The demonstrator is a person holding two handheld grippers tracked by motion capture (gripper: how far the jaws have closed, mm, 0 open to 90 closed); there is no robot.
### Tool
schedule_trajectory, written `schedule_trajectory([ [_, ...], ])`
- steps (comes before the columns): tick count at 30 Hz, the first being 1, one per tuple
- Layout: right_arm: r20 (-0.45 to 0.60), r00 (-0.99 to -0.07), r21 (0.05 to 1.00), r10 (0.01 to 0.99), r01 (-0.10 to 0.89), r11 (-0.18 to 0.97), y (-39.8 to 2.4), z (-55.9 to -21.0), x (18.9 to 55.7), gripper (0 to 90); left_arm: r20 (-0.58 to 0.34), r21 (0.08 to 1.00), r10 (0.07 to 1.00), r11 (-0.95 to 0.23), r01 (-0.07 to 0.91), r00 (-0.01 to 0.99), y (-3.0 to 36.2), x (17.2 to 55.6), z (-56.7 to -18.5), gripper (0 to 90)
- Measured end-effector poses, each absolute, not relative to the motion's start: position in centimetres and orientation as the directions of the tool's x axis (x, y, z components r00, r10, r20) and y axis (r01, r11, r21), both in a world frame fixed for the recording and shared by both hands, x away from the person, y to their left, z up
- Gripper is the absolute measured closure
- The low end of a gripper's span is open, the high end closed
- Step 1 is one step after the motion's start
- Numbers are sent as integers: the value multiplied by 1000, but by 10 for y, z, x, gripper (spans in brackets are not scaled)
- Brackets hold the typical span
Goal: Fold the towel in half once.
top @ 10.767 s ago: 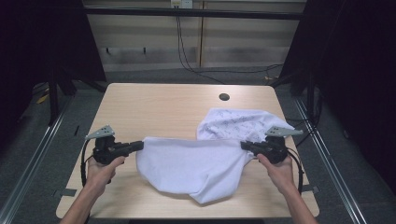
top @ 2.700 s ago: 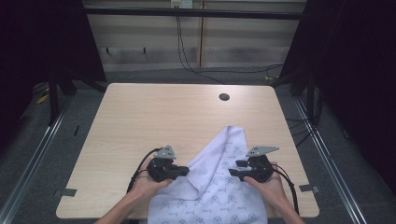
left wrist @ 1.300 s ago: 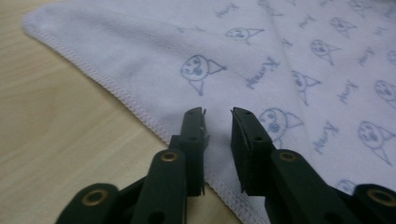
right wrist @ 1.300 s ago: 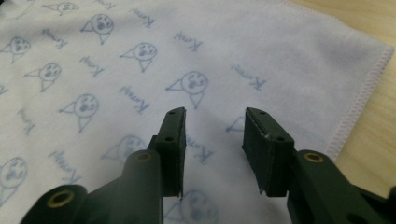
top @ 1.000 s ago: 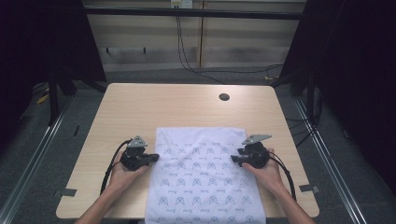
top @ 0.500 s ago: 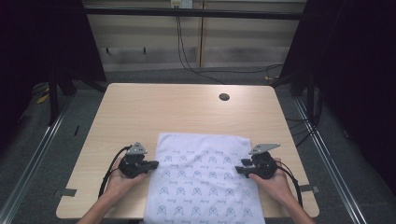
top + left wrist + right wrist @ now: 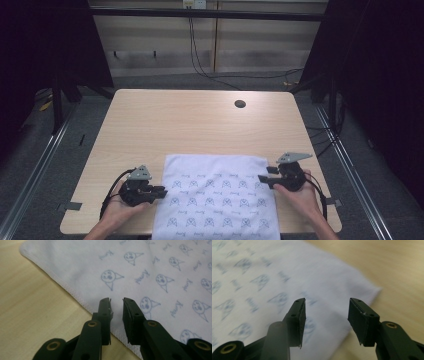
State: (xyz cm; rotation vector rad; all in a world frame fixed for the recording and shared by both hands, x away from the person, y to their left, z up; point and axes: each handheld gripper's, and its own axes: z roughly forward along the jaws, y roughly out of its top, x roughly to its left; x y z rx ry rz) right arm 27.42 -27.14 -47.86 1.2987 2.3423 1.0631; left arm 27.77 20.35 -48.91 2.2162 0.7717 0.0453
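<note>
Both claws have just been opening and grip nothing: my left claw (image 7: 116,300) stands slightly parted over the printed cloth's (image 7: 216,197) hem, my right claw (image 7: 325,302) wider beside its corner. Cloth lies flat on the worktop (image 7: 200,125); spreading looks finished, folding needs fresh grips on the edges.

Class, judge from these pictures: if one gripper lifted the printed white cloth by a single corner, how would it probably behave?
The printed white cloth would probably drape limply: it lies flat and thin on the table, with its near edge hanging over the table's front. It looks light, with only a slim stitched hem. Pushed sideways, it would likely bunch and wrinkle rather than slide whole.
</note>
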Motion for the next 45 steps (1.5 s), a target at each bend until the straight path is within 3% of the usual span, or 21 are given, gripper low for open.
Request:
schedule_trajectory([
  [12,78,-527,674,846,653,345,-275,-494,325,480,-180,710,626,-452,540,759,196,327,-484,599],
  [17,95,-554,665,827,654,361,-274,-499,326,563,-191,719,671,-400,568,716,200,351,-484,553],
  [22,140,-574,669,807,656,350,-275,-500,328,802,-201,711,684,-391,585,701,198,360,-488,509],
  [24,161,-575,671,803,660,338,-275,-500,328,835,-194,721,693,-379,580,694,198,365,-488,494],
  [27,180,-571,665,801,670,329,-274,-499,327,842,-161,702,726,-391,594,668,196,371,-491,482],
  [35,179,-579,679,795,658,326,-274,-498,326,829,-139,692,686,-449,566,714,183,372,-495,470],
  [41,170,-580,686,797,651,327,-272,-496,323,816,-95,687,668,-493,534,738,175,369,-499,489],
  [45,191,-585,690,789,652,316,-273,-497,324,817,-171,694,612,-482,535,772,175,368,-501,731],
])
